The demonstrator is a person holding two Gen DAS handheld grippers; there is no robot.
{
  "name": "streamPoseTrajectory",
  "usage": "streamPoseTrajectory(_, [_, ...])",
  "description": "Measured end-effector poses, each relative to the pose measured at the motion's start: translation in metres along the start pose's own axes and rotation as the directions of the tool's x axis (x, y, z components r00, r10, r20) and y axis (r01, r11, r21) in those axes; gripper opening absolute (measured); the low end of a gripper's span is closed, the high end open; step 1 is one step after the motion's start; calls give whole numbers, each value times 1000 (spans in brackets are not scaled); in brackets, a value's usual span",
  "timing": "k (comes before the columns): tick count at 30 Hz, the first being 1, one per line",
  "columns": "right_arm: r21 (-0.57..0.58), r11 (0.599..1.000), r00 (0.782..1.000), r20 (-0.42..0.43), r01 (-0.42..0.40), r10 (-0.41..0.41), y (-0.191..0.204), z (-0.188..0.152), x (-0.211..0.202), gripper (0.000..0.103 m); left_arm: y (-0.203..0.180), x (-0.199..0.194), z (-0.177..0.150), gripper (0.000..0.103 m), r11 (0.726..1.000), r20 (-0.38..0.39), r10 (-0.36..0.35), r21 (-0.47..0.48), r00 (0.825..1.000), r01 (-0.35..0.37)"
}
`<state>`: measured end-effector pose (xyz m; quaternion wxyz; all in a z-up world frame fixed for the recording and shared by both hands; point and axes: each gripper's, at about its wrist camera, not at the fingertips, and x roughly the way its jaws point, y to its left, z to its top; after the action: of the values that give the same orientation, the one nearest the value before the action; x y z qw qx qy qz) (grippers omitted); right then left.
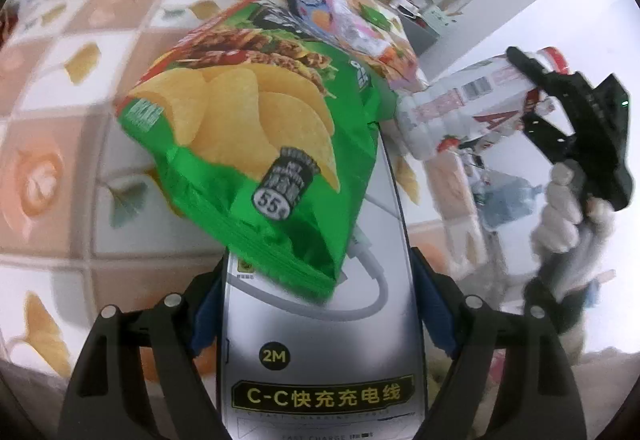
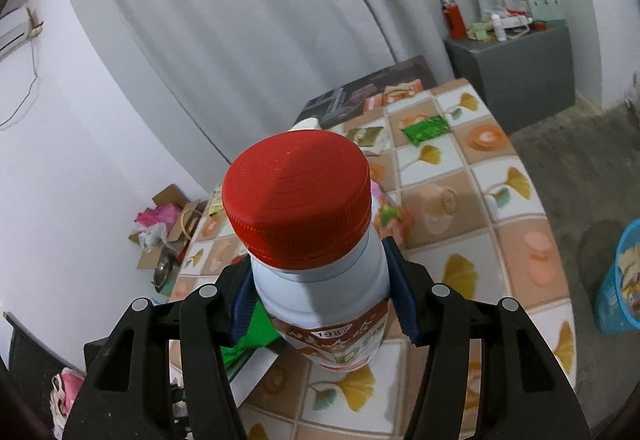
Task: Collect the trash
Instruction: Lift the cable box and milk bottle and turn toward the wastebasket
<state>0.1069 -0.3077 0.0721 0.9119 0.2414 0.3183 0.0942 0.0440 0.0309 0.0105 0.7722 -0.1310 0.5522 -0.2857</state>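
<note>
Green crisp bag (image 1: 256,143) lies loose on the charging-cable box (image 1: 320,340) clamped by the left gripper (image 1: 316,304), so tilting could shed it onto the worktop (image 1: 60,99). The capped milk bottle (image 2: 316,240) is pinched low by the right gripper (image 2: 320,304) fingers and might pivot.

Green chip bag (image 1: 256,143), red-capped white bottle (image 2: 320,240), orange-and-white ginkgo-patterned tablecloth (image 2: 480,199), blue bin (image 2: 616,280)

My left camera close over the table (image 1: 52,143), my right camera facing across it toward the curtain (image 2: 240,19), both seeing the bottle (image 1: 460,111).

Soft, even, perhaps indoor light; motion blur, strong fisheye bending, dark corners.
</note>
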Motion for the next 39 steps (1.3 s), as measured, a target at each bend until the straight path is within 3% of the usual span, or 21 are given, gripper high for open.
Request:
streamPoseTrajectory(4, [29, 1000, 1000, 0, 6, -6, -14, -6, -11, 54, -3, -1, -10, 80, 996, -31, -85, -31, 996, 84])
streamPoseTrajectory(8, [54, 999, 1000, -2, -6, 6, -21, -11, -20, 54, -6, -3, -16, 80, 977, -40, -205, -69, 978, 202])
streamPoseTrajectory(20, [76, 997, 998, 62, 24, -28, -34, -17, -52, 54, -47, -27, -16, 80, 959, 28, -280, 48, 960, 279])
streamPoseTrajectory(22, [88, 996, 997, 72, 30, -37, -39, -17, -57, 54, -53, -27, -13, 80, 962, 45, -266, 68, 963, 263])
streamPoseTrajectory(26, [118, 993, 995, 88, 33, -44, -51, -20, -70, 54, -67, -26, -3, 80, 979, 113, -174, 129, 978, 159])
streamPoseTrajectory(30, [153, 988, 994, 104, 25, -41, -63, -23, -84, 54, -78, -22, 9, 80, 983, 165, -114, 164, 980, 87])
streamPoseTrajectory(33, [192, 981, 992, 119, 12, -35, -76, -24, -94, 54, -94, -12, 22, 80, 977, 200, -60, 211, 978, 17])
streamPoseTrajectory(39, [283, 958, 982, 169, 37, -88, -118, -29, -126, 54, -129, 14, 47, 80, 955, 207, -52, 295, 977, -11])
